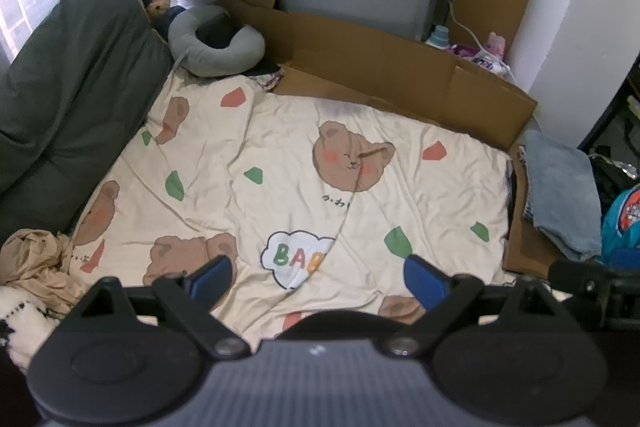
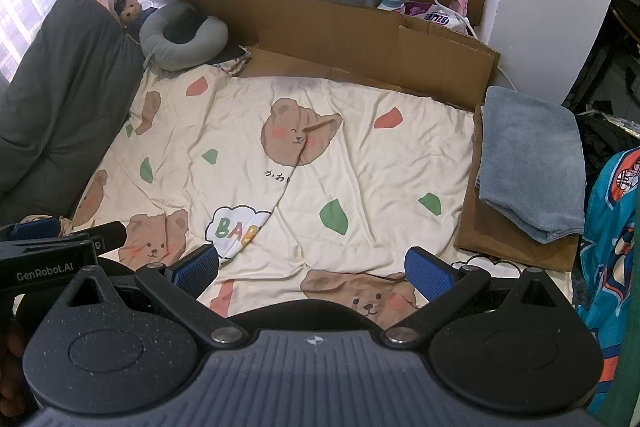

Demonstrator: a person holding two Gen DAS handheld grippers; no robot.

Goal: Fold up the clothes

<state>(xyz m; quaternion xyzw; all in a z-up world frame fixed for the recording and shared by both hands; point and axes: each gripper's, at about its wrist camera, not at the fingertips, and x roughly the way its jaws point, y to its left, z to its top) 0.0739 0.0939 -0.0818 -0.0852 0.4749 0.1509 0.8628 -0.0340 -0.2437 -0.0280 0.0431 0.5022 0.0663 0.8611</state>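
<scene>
Both hand-held grippers, left [image 1: 316, 277] and right [image 2: 312, 267], hang wide open and empty over the bed, the crumpled beige garment [image 1: 34, 261] lying nearer the left

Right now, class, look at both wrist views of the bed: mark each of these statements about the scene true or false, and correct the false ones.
1. Both hand-held grippers are open and hold nothing. True: the left hand-held gripper and the right hand-held gripper have their jaws spread over the bear-print sheet.
2. The blue towel lies crumpled by the window. False: it lies folded on the right, on cardboard.
3. A tan garment lies bunched at the sheet's left edge. True.
4. The grey neck pillow lies in the middle of the sheet. False: it sits at the far left corner, beside the dark cushion.
</scene>
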